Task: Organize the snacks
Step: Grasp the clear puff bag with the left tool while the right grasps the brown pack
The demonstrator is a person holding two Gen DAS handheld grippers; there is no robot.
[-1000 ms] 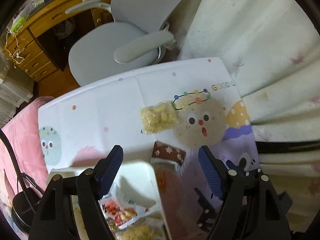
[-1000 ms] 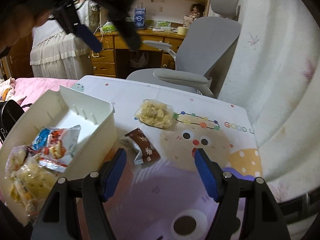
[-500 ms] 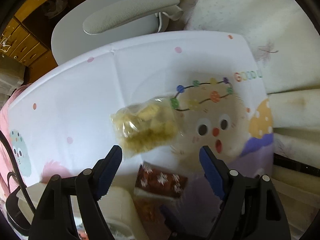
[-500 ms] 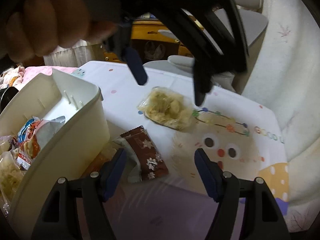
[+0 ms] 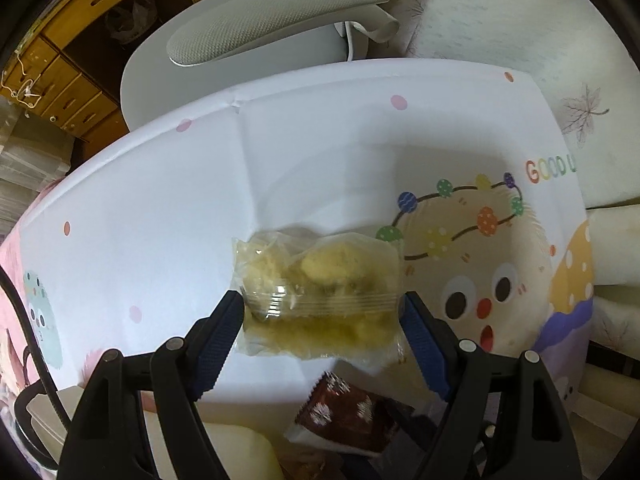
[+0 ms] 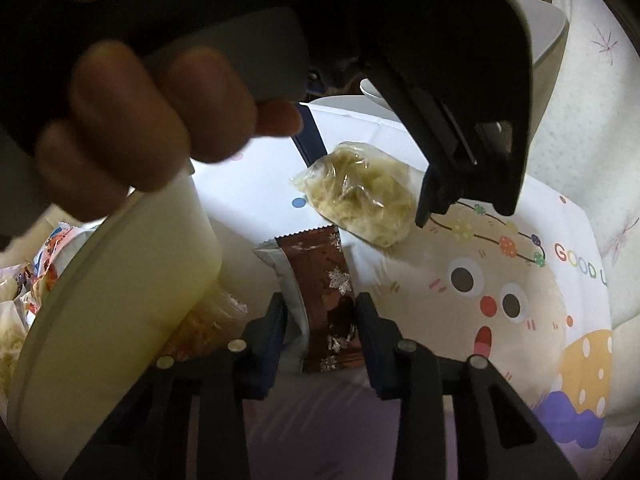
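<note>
Left gripper (image 5: 322, 322): moved in over the last second from above the bin to the far packet; jaws wide apart, one blue pad on each side of the clear bag, at or just beside its edges, not yet clenched.
Clear bag of yellow snacks (image 5: 320, 300): centre of the left wrist view, flat on the table cover; upper centre of the right wrist view (image 6: 358, 196), between the other tool's fingers.
Right gripper (image 6: 320, 318): open a second ago, now narrowed onto the brown wrapper; pads pressed against both long edges (grasp looks made, lift not yet shown).
Brown wrapper with snowflakes (image 6: 324, 280): lower centre of the right wrist view, lying on the cover just beside the bin; bottom centre of the left wrist view (image 5: 344, 416).
White bin (image 6: 120, 280): left of the right wrist view, several packets (image 6: 48, 256) already inside.
Hand (image 6: 148, 120): upper left of the right wrist view, wrapped round the left tool's handle.
Table cover (image 5: 320, 152): white with cartoon faces and dots.
Grey chair (image 5: 256, 40): top of the left wrist view, behind the table.
Meaning for the task: both loose snacks on the cover now addressed at once; judged stage, one gripped and one about to be, transfer to the bin remaining.
</note>
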